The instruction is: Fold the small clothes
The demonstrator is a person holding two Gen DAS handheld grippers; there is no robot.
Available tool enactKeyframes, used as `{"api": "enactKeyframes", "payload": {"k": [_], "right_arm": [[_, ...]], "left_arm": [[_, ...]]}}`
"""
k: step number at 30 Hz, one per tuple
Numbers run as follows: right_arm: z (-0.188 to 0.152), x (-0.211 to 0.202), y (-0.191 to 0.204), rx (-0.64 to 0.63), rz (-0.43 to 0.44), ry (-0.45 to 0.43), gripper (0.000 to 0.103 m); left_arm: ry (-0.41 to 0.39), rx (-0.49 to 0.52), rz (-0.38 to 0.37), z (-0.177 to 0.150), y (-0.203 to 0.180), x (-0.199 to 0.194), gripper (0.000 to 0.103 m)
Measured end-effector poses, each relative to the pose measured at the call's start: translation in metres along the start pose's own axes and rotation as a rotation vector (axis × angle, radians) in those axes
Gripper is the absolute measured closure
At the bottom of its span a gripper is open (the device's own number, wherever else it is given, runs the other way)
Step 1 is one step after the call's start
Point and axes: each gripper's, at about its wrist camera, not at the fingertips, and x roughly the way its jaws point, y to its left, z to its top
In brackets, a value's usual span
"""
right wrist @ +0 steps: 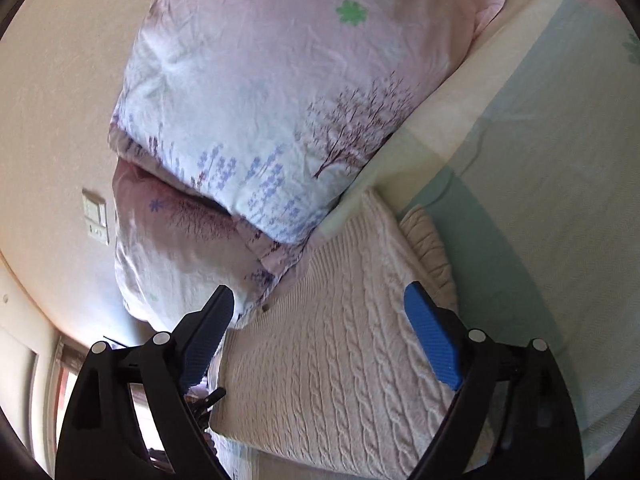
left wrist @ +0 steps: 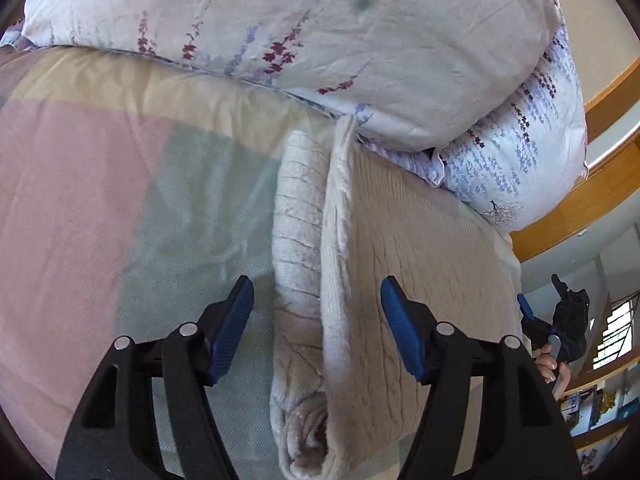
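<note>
A pale pink cable-knit garment (left wrist: pixel 404 248) lies folded on the bed. Its folded edge (left wrist: pixel 336 264) stands up as a ridge, with a ribbed part (left wrist: pixel 298 216) beside it. My left gripper (left wrist: pixel 318 300) is open, its blue fingertips on either side of the ridge, not touching it. In the right wrist view the same knit garment (right wrist: pixel 340 344) lies flat below my right gripper (right wrist: pixel 320 312), which is open and empty above it. The right gripper also shows at the far right of the left wrist view (left wrist: pixel 560 320), held by a hand.
The bed sheet (left wrist: pixel 80 208) has pink, green and cream blocks. Two floral pillows (left wrist: pixel 320 40) are stacked just behind the garment, also in the right wrist view (right wrist: pixel 272 100). A wooden bed frame (left wrist: pixel 580 208) and a wall with a switch plate (right wrist: pixel 96 216) lie beyond.
</note>
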Motion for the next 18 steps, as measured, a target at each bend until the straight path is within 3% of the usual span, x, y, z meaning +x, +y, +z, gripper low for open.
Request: {"api": "enactKeyframes", "payload": {"k": [2,3,4,5,7,9,14,16,18], "right_arm": [[-0.005,0.007,0.0,0.002,0.008,0.027,0.014],[-0.007,0.007,-0.002,0.005,0.015,0.035,0.014],[-0.008,0.007,-0.004,0.007,0.021,0.04,0.014],[-0.008,0.006,-0.005,0.009,0.026,0.044,0.014],[-0.007,-0.003,-0.009,0.022,0.047,0.055,0.014],[-0.004,-0.014,-0.012,0.022,0.057,0.05,0.014],[0.009,-0.058,-0.007,-0.06,0.015,-0.059,0.014],[0.014,-0.073,-0.007,-0.071,0.001,-0.112,0.014],[0.019,-0.078,-0.008,-0.072,-0.018,-0.138,0.014]], "left_arm": [[-0.012,-0.016,-0.012,-0.001,-0.001,0.003,0.043],[-0.011,-0.049,-0.038,0.0,0.002,0.006,0.052],[0.008,-0.108,-0.07,-0.001,0.007,0.011,0.072],[0.005,-0.164,-0.101,-0.001,0.011,0.013,0.078],[0.002,-0.226,-0.147,0.0,0.01,0.009,0.083],[-0.026,-0.259,-0.249,0.002,-0.004,0.0,0.085],[-0.059,-0.137,-0.501,0.021,-0.119,0.003,0.086],[-0.013,-0.094,-0.618,0.018,-0.178,0.034,0.085],[0.101,-0.098,-0.765,0.009,-0.228,0.083,0.081]]}}
